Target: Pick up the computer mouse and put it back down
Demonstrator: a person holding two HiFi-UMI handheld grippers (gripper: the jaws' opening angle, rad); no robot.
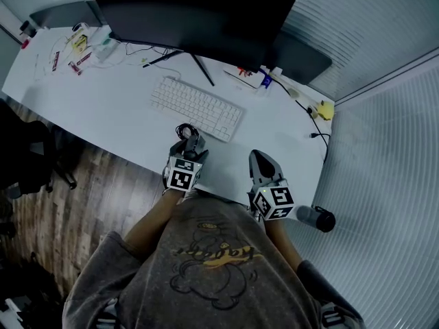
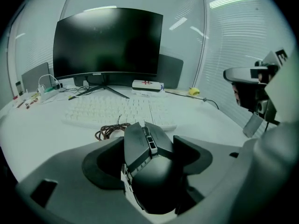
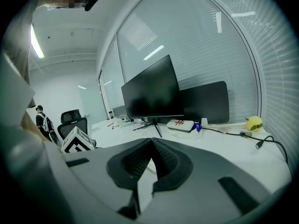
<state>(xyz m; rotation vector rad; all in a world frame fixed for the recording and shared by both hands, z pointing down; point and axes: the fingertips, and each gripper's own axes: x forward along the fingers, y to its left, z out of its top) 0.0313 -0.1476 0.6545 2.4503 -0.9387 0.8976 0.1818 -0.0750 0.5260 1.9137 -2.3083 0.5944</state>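
A dark angular computer mouse (image 2: 150, 174) sits between the jaws of my left gripper (image 2: 152, 146), and both pads press on its sides. In the head view the left gripper (image 1: 190, 144) hovers just in front of the white keyboard (image 1: 197, 107), near the front edge of the white desk (image 1: 116, 112), with the mouse (image 1: 193, 140) at its tips. A coil of brown mouse cable (image 2: 109, 131) lies on the desk behind the mouse. My right gripper (image 1: 258, 159) rests to the right, shut with nothing in it; its fingertips (image 3: 150, 143) meet.
A large dark curved monitor (image 1: 192, 12) stands behind the keyboard. Cables, a yellow object (image 1: 325, 110) and small clutter lie along the desk's back edge. A grey cylinder (image 1: 317, 218) is at the desk's right corner. An office chair (image 1: 31, 163) stands at the left.
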